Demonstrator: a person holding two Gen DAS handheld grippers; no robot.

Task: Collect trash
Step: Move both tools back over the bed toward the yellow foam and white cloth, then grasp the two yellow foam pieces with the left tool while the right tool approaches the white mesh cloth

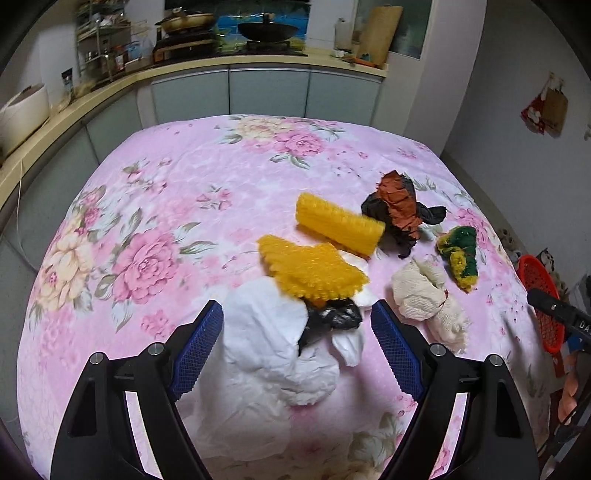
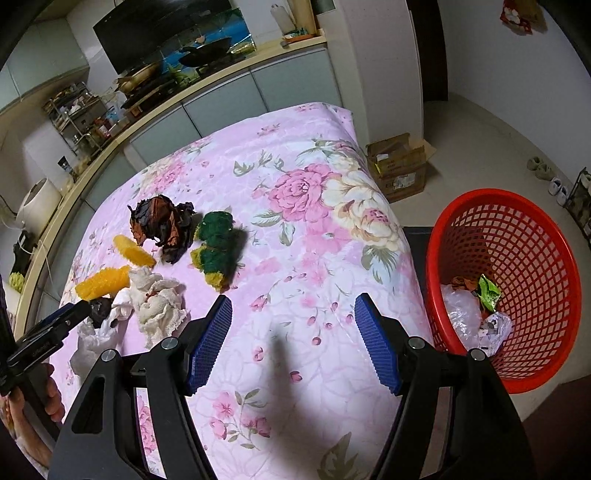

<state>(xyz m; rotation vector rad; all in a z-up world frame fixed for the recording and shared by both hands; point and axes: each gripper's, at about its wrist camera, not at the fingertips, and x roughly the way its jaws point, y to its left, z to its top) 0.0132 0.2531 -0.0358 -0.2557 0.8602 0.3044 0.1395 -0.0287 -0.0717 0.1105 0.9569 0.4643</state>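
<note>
A big table is wearing a pink cloth point(image 1: 155, 192) with flowers on it. Behind the table, a long kitchen counter point(image 1: 110, 88) is running along the wall, with a black wok point(image 1: 267, 31) and a gold pan point(image 1: 188, 20) sitting on the stove.

The left gripper point(image 1: 297, 325) is hanging over the trash with its blue fingers wide apart. A crumpled white paper point(image 1: 269, 354) is lying between the fingers, but they are not squeezing it. A small black scrap point(image 1: 334, 317) and a yellow bumpy piece point(image 1: 314, 269) are resting on top of the paper. Just past them another yellow roll point(image 1: 340, 223) is lying, and a brown and black wad point(image 1: 400, 206) beyond it. A cream rag point(image 1: 424, 299) and a green and yellow sponge point(image 1: 460, 254) are sitting off to the gripper's right.

The right gripper point(image 2: 293, 325) is also spread apart, holding nothing, over bare cloth. To its right, a red basket point(image 2: 535, 236) is standing on the floor beside the table, with some wrappers point(image 2: 476, 314) inside. A cardboard box point(image 2: 400, 166) is sitting on the floor farther away.
</note>
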